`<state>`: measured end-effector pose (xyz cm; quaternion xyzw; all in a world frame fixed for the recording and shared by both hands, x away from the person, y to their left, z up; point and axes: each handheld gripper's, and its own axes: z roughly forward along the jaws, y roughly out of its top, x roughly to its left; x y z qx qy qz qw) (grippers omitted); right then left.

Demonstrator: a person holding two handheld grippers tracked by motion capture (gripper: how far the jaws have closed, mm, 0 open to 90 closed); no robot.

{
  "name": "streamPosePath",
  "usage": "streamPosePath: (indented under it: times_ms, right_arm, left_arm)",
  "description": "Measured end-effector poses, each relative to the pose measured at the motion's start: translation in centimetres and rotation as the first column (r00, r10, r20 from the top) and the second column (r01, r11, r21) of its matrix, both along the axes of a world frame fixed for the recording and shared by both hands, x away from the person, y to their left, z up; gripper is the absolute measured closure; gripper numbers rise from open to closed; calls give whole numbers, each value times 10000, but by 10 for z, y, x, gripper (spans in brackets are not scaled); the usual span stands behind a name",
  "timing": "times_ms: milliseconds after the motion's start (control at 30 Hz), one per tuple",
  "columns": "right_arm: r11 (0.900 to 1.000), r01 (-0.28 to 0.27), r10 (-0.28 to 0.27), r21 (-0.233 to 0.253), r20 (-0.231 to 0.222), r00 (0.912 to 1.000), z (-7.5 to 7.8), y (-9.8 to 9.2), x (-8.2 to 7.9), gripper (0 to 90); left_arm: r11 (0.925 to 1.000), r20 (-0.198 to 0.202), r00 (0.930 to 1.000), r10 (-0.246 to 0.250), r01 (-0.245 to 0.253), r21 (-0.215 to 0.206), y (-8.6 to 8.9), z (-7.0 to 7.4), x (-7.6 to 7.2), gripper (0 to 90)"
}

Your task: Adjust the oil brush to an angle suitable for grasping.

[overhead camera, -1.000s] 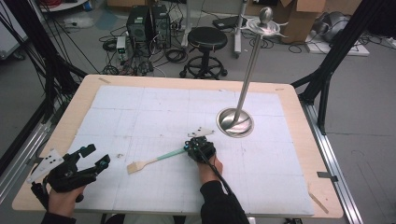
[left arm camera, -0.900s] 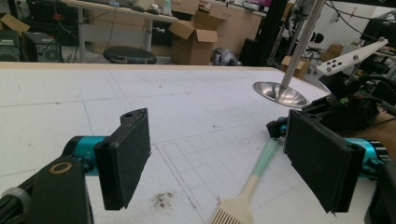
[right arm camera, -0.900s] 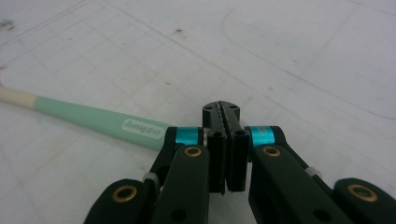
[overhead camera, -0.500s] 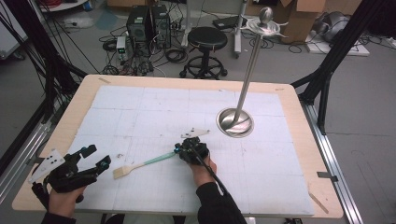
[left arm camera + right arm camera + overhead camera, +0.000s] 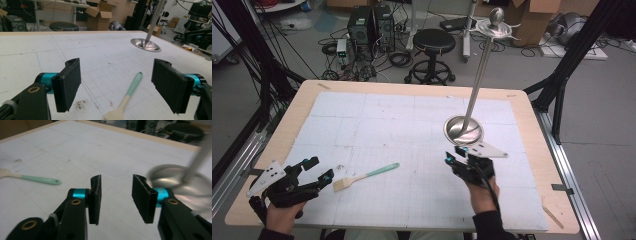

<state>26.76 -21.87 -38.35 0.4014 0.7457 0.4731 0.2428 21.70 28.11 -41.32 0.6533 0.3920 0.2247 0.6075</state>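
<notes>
1 brush (image 5: 366, 176), 1 stand (image 5: 463, 130).

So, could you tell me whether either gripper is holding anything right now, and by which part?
Nothing is held. Both the left gripper and right gripper are open, and the brush lies loose on the table.

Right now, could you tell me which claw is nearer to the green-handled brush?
Left. The left claw sits open beside the brush at its bristle end; the right claw is open, farther off past the handle tip.

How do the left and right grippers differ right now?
The left gripper has its jaws spread wide; the right gripper has them open more narrowly. The left sits beside the brush; the right is near the stand's base, away from the brush. Both are empty.
</notes>
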Motion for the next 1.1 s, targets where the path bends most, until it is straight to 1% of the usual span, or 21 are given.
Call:
streamPosePath:
  times_ms: [100, 167, 200, 267, 333, 367, 400, 433, 467, 500, 567, 600, 633, 667, 700, 800, 867, 933, 967, 1000, 1100]
  right_arm:
    - [9988, 493, -491, -71, 255, 9985, 1, -25, -16, 402]
    - [9971, 684, -669, -338, 431, 9968, -1, -39, -26, 322]
    - [9957, 822, -795, -439, 598, 9950, -1, -48, -33, 257]
    - [9956, 854, -826, -394, 682, 9942, 0, -53, -36, 237]
    - [9955, 887, -847, -333, 1067, 9907, 2, -66, -46, 199]
    - [9955, 887, -847, -333, 1067, 9907, 2, -66, -46, 199]
    - [9930, 1106, -1043, -412, 1318, 9858, 3, -77, -53, 187]
    - [9907, 1295, -1226, -412, 1395, 9826, 3, -82, -56, 180]
    - [9907, 1295, -1226, -412, 1395, 9826, 3, -82, -56, 180]
    - [9870, 1550, -1477, -414, 1426, 9787, 4, -88, -59, 170]
    - [9813, 1915, -1867, -201, 1436, 9719, 3, -100, -66, 165]
    - [9792, 2030, -2006, -14, 1480, 9684, 3, -104, -70, 165]
    - [9762, 2146, -2169, 315, 1555, 9637, 2, -109, -74, 165]
    - [9762, 2146, -2169, 315, 1555, 9637, 2, -109, -74, 165]
    - [9754, 2146, -2198, 505, 1513, 9637, 3, -108, -75, 166]
    - [9772, 2091, -2125, 379, 1593, 9641, 3, -105, -76, 168]
    - [9806, 1946, -1955, 213, 1586, 9678, 3, -101, -75, 169]
    - [9810, 1931, -1934, 172, 1558, 9687, 3, -100, -75, 169]
    - [9822, 1874, -1873, 140, 1562, 9698, 2, -100, -74, 169]
    - [9826, 1850, -1857, 183, 1516, 9708, 2, -99, -74, 170]
    - [9816, 1882, -1908, 310, 1520, 9698, 2, -100, -73, 169]
  left_arm:
    - [9998, -28, 9999, -150, 150, 149, -4, 0, 0, 233]
    - [9996, -10, 9997, -249, 249, 125, -6, 1, 1, 217]
    - [9995, 4, 9995, -311, 311, 114, -7, 1, 1, 206]
    - [9988, 41, 9989, -462, 461, 164, -10, 1, 1, 200]
    - [9982, 85, 9983, -581, 580, 134, -12, 2, 2, 182]
    - [9979, 110, 9980, -615, 613, 190, -14, 2, 2, 182]
    - [9981, 155, 9981, -595, 592, 175, -15, 2, 1, 175]
    - [9979, 187, 9978, -632, 629, 174, -16, 3, 1, 175]
    - [9975, 227, 9973, -700, 697, 110, -17, 3, 1, 175]
    - [9967, 274, 9964, -802, 799, 112, -18, 3, 1, 175]
    - [9958, 302, 9955, -902, 897, 159, -20, 3, 1, 178]
    - [9948, 301, 9945, -1007, 1003, 160, -21, 3, 0, 184]
    - [9942, 297, 9939, -1060, 1055, 186, -21, 3, 1, 204]
    - [9937, 253, 9936, -1101, 1095, 220, -22, 3, 1, 204]
    - [9936, 218, 9937, -1098, 1092, 283, -23, 3, 1, 204]
    - [9931, 183, 9934, -1136, 1130, 307, -25, 2, 1, 204]
    - [9924, 180, 9929, -1177, 1169, 386, -25, 3, 1, 204]
    - [9925, 136, 9931, -1163, 1157, 390, -25, 3, 2, 204]
    - [9920, 79, 9931, -1174, 1169, 468, -25, 3, 2, 205]
    - [9914, 59, 9928, -1195, 1190, 547, -24, 3, 2, 207]
    - [9910, -26, 9926, -1218, 1217, 560, -24, 2, 3, 207]
